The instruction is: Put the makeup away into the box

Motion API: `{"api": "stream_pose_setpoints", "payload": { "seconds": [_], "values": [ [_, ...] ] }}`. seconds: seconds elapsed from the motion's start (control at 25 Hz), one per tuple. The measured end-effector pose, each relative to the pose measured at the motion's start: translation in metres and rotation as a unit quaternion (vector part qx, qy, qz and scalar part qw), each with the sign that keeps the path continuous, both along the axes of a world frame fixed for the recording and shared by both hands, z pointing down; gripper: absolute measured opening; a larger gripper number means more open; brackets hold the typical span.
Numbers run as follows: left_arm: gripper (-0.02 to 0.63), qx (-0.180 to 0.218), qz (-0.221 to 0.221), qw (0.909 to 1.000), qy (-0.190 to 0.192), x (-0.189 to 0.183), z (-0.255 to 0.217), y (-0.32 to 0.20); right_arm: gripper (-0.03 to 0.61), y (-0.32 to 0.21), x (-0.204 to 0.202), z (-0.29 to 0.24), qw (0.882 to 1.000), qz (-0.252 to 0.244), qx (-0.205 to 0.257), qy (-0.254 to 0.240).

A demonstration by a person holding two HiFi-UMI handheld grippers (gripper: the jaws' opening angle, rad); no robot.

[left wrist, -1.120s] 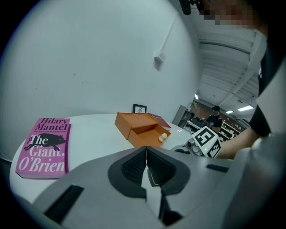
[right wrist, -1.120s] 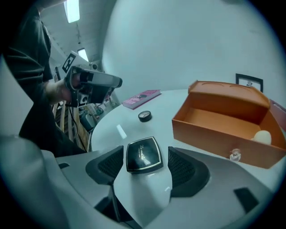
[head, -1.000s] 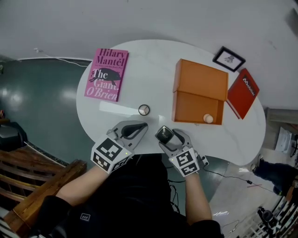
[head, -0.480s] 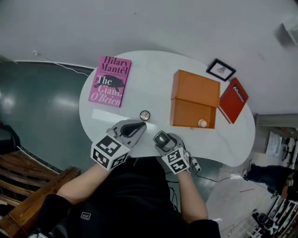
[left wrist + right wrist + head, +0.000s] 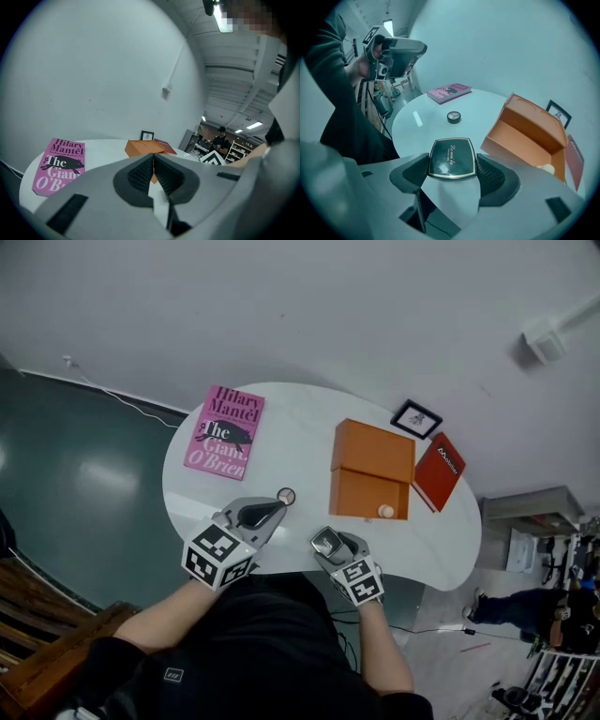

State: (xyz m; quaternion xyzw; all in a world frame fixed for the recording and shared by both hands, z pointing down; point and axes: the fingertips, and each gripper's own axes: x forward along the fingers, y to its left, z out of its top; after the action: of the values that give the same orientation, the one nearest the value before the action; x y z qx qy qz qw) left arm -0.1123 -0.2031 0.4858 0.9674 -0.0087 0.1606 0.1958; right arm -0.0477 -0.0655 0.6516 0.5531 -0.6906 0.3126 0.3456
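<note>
The right tongs (image 5: pixel 327 542) clamp a black compact (image 5: pixel 452 158) just in front of the open orange box (image 5: pixel 370 465) on the counter (image 5: pixel 300 418); left of the box, the left tongs (image 5: pixel 275 508) are closed on nothing, beside a small round pot (image 5: pixel 286 496)

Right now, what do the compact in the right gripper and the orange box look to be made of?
The compact, held in the right gripper, has a glossy black lid with a thin gold rim and gold script. It is probably hard plastic, since it mirrors the light. The orange box is matte with flat walls and crisp edges, probably stiff cardboard, and shows no sheen.
</note>
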Motion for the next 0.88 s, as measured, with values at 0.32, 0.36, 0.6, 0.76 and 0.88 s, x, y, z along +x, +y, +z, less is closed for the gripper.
{"api": "stream_pose_setpoints", "payload": {
  "seconds": [0.32,0.36,0.6,0.76,0.88],
  "values": [
    [0.014,0.006,-0.037,0.9991,0.017,-0.002,-0.008,-0.011,0.279,-0.007,0.019,-0.044,0.999,0.002,0.047,0.000],
    [0.014,0.007,-0.041,0.9990,0.016,-0.001,-0.009,-0.008,0.279,-0.007,0.024,-0.049,0.998,0.003,0.056,-0.003],
    [0.014,0.033,-0.061,0.9976,-0.004,0.028,-0.009,0.003,0.279,-0.006,0.066,-0.081,0.994,-0.019,0.102,-0.012],
    [0.014,0.019,-0.107,0.9941,-0.004,0.066,-0.014,0.005,0.279,0.008,0.113,-0.092,0.992,-0.039,0.119,-0.013],
    [0.014,0.029,-0.133,0.9907,0.009,0.101,-0.033,0.019,0.279,0.022,0.152,-0.099,0.990,-0.050,0.133,-0.019]
  ]
}}
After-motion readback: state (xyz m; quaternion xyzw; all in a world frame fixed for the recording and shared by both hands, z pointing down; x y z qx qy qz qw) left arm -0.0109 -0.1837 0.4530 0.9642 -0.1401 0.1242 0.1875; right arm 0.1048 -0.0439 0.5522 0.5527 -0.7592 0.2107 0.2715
